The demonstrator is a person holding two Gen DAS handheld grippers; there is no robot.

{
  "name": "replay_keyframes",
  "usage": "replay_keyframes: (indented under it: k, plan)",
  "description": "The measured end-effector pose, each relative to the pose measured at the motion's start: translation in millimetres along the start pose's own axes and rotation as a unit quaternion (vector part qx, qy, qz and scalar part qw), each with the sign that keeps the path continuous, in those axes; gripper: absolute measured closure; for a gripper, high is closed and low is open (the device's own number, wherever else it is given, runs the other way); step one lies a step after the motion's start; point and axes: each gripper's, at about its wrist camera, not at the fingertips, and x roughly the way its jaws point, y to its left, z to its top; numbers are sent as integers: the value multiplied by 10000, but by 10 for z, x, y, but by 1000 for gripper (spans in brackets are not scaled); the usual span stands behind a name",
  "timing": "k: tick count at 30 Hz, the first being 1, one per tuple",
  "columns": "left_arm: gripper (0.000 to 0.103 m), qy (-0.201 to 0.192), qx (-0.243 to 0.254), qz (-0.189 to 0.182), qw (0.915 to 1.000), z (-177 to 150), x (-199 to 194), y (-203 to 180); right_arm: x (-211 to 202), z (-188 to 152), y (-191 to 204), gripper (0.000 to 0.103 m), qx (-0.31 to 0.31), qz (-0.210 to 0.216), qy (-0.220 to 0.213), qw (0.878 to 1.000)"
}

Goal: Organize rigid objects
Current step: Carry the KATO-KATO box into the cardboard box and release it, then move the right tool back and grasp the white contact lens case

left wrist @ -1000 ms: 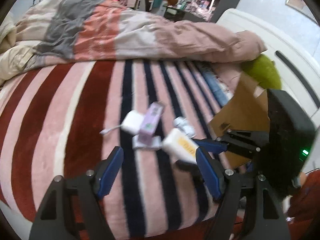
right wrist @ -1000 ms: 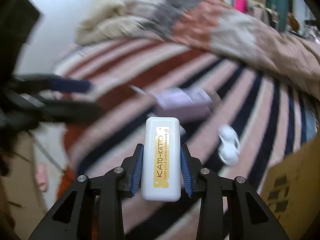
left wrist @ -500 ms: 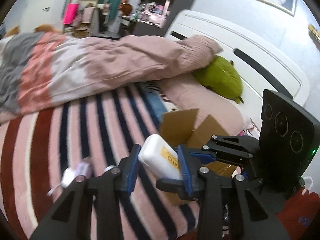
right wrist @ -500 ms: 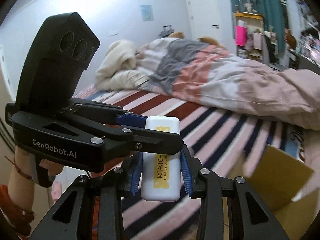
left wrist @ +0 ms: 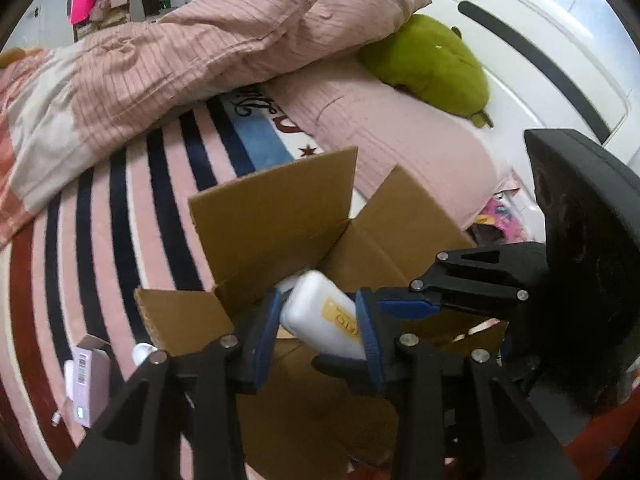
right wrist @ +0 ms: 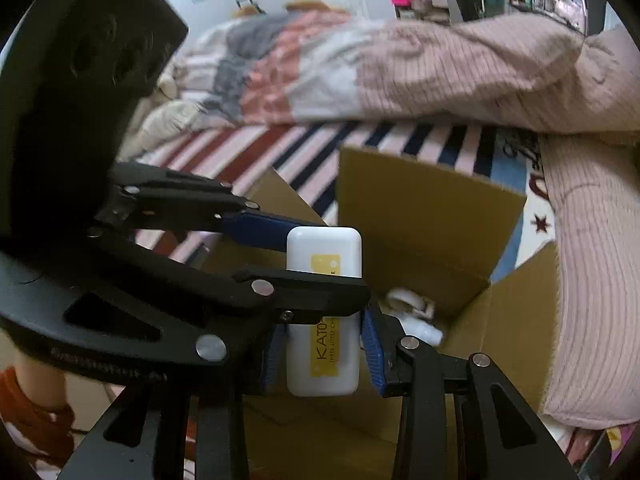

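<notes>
A white KATO-KATO case point(right wrist: 323, 356) with a yellow label is held over an open cardboard box point(right wrist: 424, 216). My right gripper point(right wrist: 322, 354) is shut on its lower part. My left gripper point(left wrist: 318, 320) is closed around the same case point(left wrist: 320, 314) from the side; its blue pads flank it. The left gripper's fingers point(right wrist: 260, 228) cross in front of the case in the right wrist view. The box point(left wrist: 276, 216) stands on the striped bed with its flaps up. White items point(right wrist: 412, 312) lie inside it.
A pink box point(left wrist: 90, 380) and small white items point(left wrist: 142, 352) lie on the striped blanket point(left wrist: 120, 208) left of the cardboard box. A pink duvet point(left wrist: 200, 48), a pink pillow point(left wrist: 400, 136), a green plush point(left wrist: 432, 60) and the white headboard point(left wrist: 520, 32) lie beyond.
Both grippers have swung with the white case from over the loose items to over the cardboard box. The left gripper has closed in around the case.
</notes>
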Motion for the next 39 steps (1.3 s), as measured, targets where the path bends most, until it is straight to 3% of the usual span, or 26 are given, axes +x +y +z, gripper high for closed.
replay_keyframes:
  k: [4, 5, 6, 8, 14, 19, 24, 25, 27, 30, 33, 39]
  plan:
    - [50, -231, -85, 4, 9997, -41, -166, 49, 147, -25, -40, 72, 14, -287, 346, 9990]
    - [47, -304, -125, 30, 9995, -67, -244, 76, 127, -35, -43, 66, 16, -279, 336, 9990]
    - [44, -421, -151, 73, 9990, -100, -358, 106, 111, -31, -23, 53, -12, -299, 317, 9991]
    - [41, -605, -186, 224, 9977, -150, -543, 169, 44, -17, 31, 36, -144, -399, 109, 9990]
    - [33, -1003, -610, 749, 9903, -438, -1048, 559, -136, 109, 434, 8, -620, -221, -554, 9963]
    - [31, -1198, -1044, 1239, 9795, -852, -1357, 985, -116, 255, 947, 8, -1136, -47, -854, 9898]
    - [31, -1283, -1359, 1543, 9702, -1262, -1423, 1367, 225, 316, 1521, 10, -1724, 297, -639, 9825]
    - [31, -1299, -1413, 1560, 9689, -1351, -1402, 1445, 355, 311, 1617, 13, -1803, 326, -558, 9815]
    - [31, -1287, -1509, 1585, 9672, -1507, -1352, 1576, 593, 282, 1734, 40, -1909, 233, -401, 9805]
    - [31, -1216, -1551, 1658, 9663, -1716, -1229, 1732, 1003, 201, 1769, 47, -1794, 231, 13, 9835]
    - [31, -1186, -1576, 1655, 9663, -1849, -1137, 1777, 1381, 139, 1626, 56, -1549, -216, 264, 9873]
    - [31, -1220, -1650, 1539, 9665, -1981, -995, 1850, 1786, 95, 1141, 56, -828, -1226, 412, 9881]
